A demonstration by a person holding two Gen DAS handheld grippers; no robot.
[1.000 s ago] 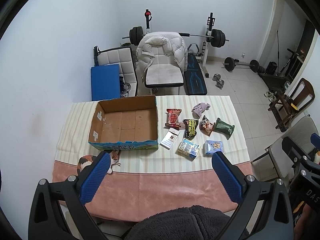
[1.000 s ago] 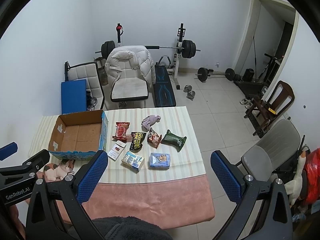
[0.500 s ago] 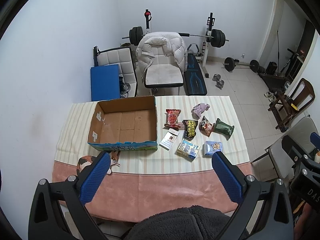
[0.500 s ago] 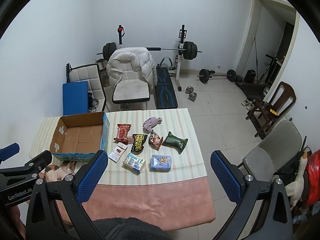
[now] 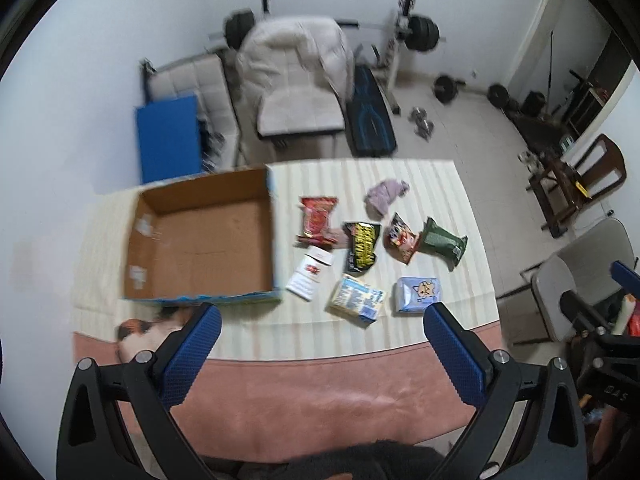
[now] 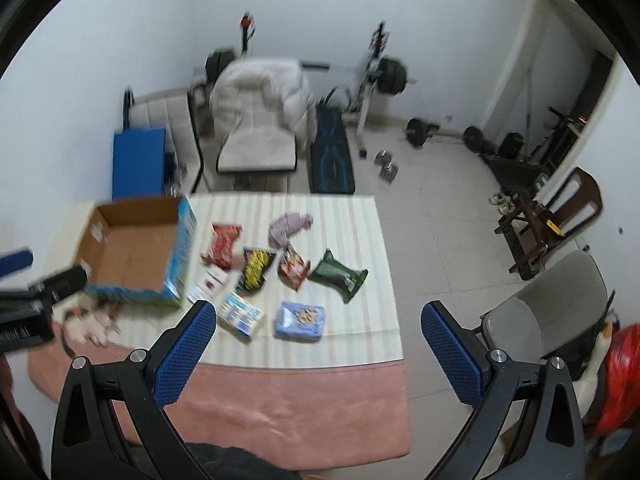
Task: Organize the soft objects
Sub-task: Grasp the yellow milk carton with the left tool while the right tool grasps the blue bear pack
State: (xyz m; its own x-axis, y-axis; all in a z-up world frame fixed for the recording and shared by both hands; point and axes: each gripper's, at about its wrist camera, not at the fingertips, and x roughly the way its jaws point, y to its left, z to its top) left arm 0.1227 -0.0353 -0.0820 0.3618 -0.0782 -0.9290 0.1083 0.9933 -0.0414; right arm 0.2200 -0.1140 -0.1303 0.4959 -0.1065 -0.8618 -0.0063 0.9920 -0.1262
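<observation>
On striped table [image 5: 360,176]: cardboard box [image 5: 208,240] at 9 o'clock; lilac cloth [image 5: 385,195] at 1 o'clock, among snack packets. Left gripper [image 5: 320,322], right gripper [image 6: 319,318]: fingers wide, holding nothing.

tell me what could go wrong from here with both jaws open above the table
1. The lilac crumpled cloth lies farthest back, behind the snack packets; reaching over could knock the dark green foil pouch.
2. The red snack packet overlaps another item beside the black-and-yellow packet, so a grab may lift two.
3. The plush toy sits at the table's front edge below the open cardboard box; a nudge could drop it.
</observation>
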